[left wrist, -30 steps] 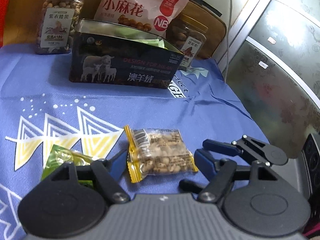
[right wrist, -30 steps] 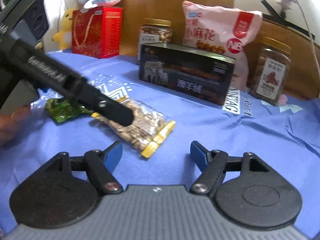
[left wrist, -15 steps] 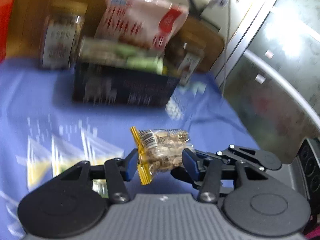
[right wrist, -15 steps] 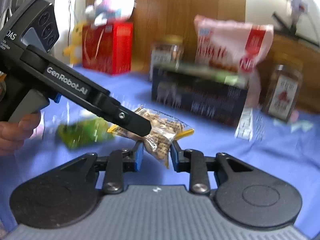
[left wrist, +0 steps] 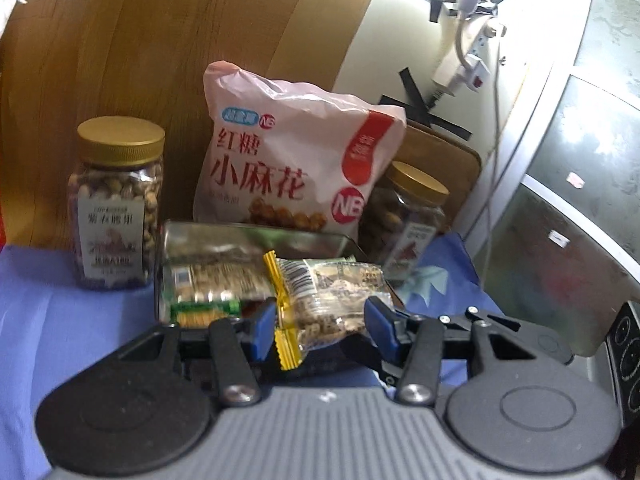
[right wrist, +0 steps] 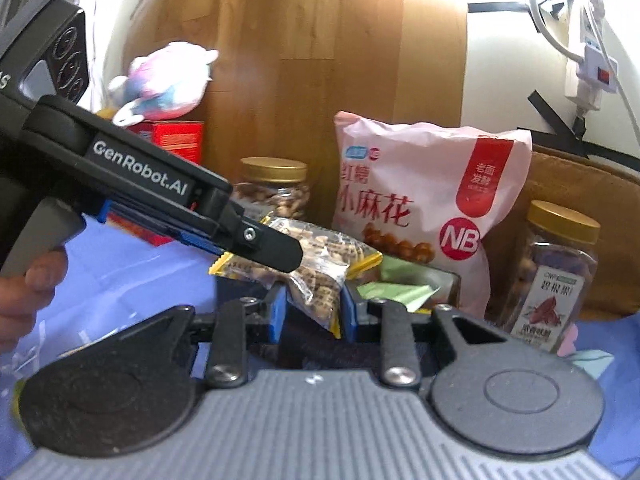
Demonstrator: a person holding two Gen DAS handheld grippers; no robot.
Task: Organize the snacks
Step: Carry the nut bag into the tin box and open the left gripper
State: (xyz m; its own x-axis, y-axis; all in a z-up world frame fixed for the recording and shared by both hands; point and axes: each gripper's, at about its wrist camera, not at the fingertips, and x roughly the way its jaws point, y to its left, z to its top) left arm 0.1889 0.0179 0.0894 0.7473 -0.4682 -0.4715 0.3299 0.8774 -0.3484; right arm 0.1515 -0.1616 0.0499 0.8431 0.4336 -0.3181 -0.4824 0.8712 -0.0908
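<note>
Together the left gripper (left wrist: 320,326) and right gripper (right wrist: 311,312) pinch one nut packet (left wrist: 332,300), held up over the open tin (left wrist: 248,240), probably to drop it inside.

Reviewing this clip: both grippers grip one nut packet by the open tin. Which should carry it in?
Left, probably. The left gripper spans the nut packet's middle before the tin; the right gripper pinches one corner.

— What can't you make out from your left wrist camera?
— The tin's (left wrist: 256,240) front wall hides behind your gripper; the left jar's label (left wrist: 114,240) is blurred.
— And the right?
— Your hand (right wrist: 24,292) is cut off at the edge.
</note>
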